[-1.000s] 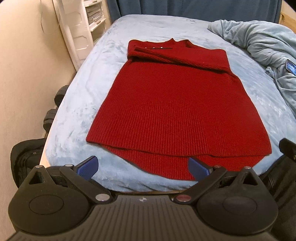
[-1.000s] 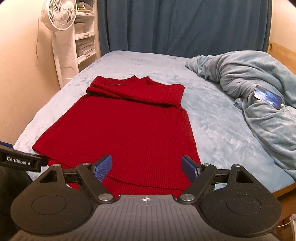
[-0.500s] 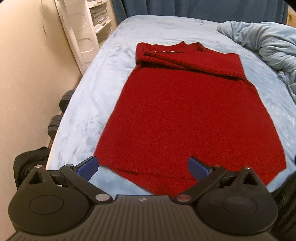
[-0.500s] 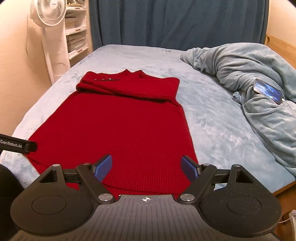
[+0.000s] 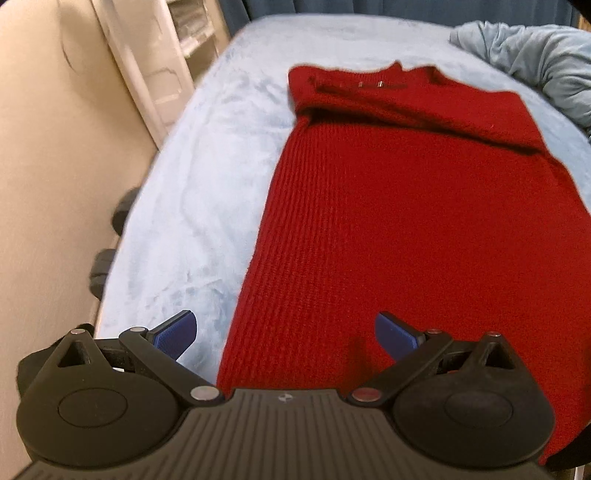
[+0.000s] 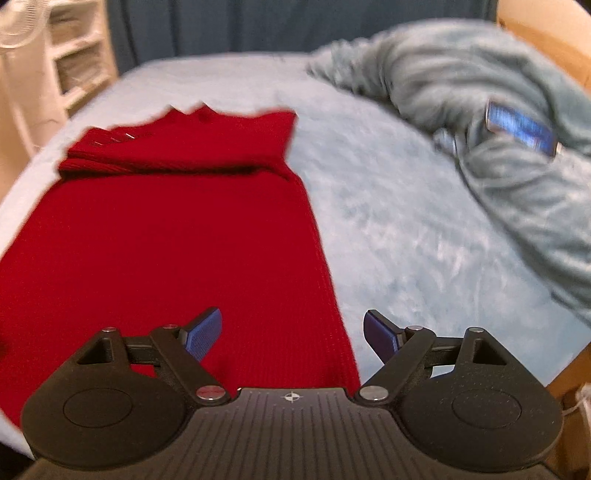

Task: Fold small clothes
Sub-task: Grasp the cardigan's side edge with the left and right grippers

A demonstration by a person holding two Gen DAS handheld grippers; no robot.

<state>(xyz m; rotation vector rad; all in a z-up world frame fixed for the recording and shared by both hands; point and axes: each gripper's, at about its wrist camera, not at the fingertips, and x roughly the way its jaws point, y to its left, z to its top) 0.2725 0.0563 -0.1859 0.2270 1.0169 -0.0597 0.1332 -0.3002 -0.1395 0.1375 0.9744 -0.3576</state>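
A red knitted garment (image 5: 406,221) lies flat on the light blue bed (image 5: 207,206), its sleeves folded across the top near the collar. My left gripper (image 5: 286,338) is open and empty, low over the garment's near left hem corner. The garment also shows in the right wrist view (image 6: 166,236). My right gripper (image 6: 293,336) is open and empty, straddling the garment's near right edge. Both near hem corners are hidden under the gripper bodies.
A crumpled grey-blue blanket (image 6: 498,110) with a phone (image 6: 521,127) on it lies at the right of the bed. A white shelf unit (image 5: 155,66) and a beige wall (image 5: 48,166) stand left. A dark curtain (image 6: 258,26) hangs behind the bed.
Both grippers have moved forward and down toward the garment's near hem, left to the left corner, right to the right edge. Both stay open.
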